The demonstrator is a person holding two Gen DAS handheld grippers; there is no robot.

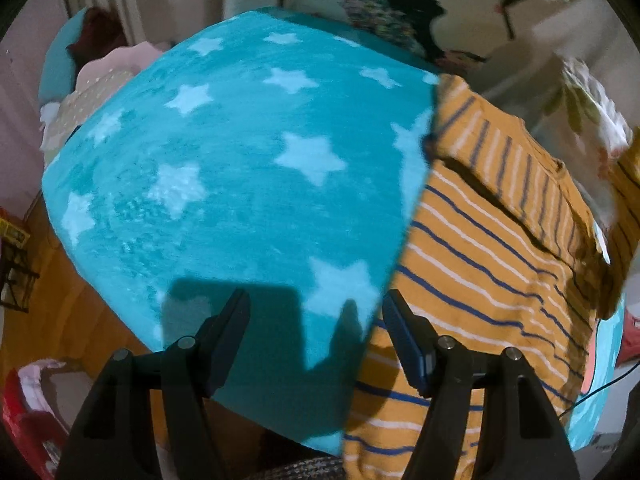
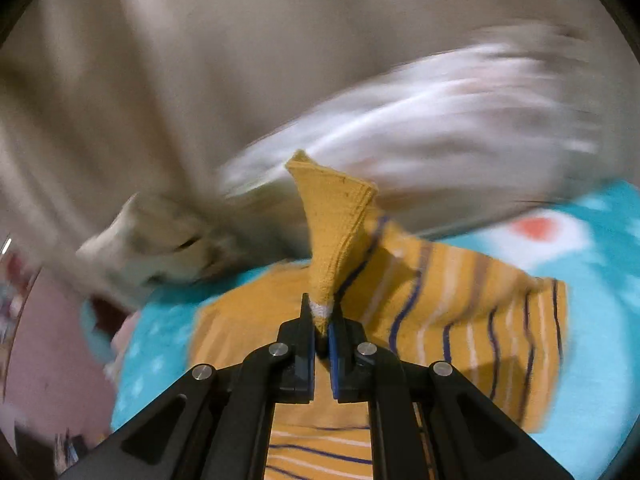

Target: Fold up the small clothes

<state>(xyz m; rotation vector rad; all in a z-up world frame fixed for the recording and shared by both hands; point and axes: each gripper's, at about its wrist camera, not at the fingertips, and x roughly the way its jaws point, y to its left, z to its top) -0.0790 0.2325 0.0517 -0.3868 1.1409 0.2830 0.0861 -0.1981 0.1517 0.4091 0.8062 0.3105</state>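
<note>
A small mustard-yellow striped shirt (image 1: 492,240) with blue and white stripes lies on a turquoise star blanket (image 1: 240,168), partly folded over itself. My left gripper (image 1: 316,308) hovers open above the shirt's left edge, one finger over the blanket, the other over the shirt, nothing between them. In the right wrist view my right gripper (image 2: 321,312) is shut on the ribbed yellow cuff of the striped shirt (image 2: 460,312), which stands up in a cone above the fingertips. The rest of the shirt trails down onto the star blanket (image 2: 600,320).
Pale folded clothes (image 1: 100,84) lie at the blanket's far left. A floral cloth (image 1: 592,108) and a white blurred fabric heap (image 2: 420,128) sit beyond the shirt. An orange wooden floor (image 1: 60,292) and a red item (image 1: 24,412) lie below the blanket's edge.
</note>
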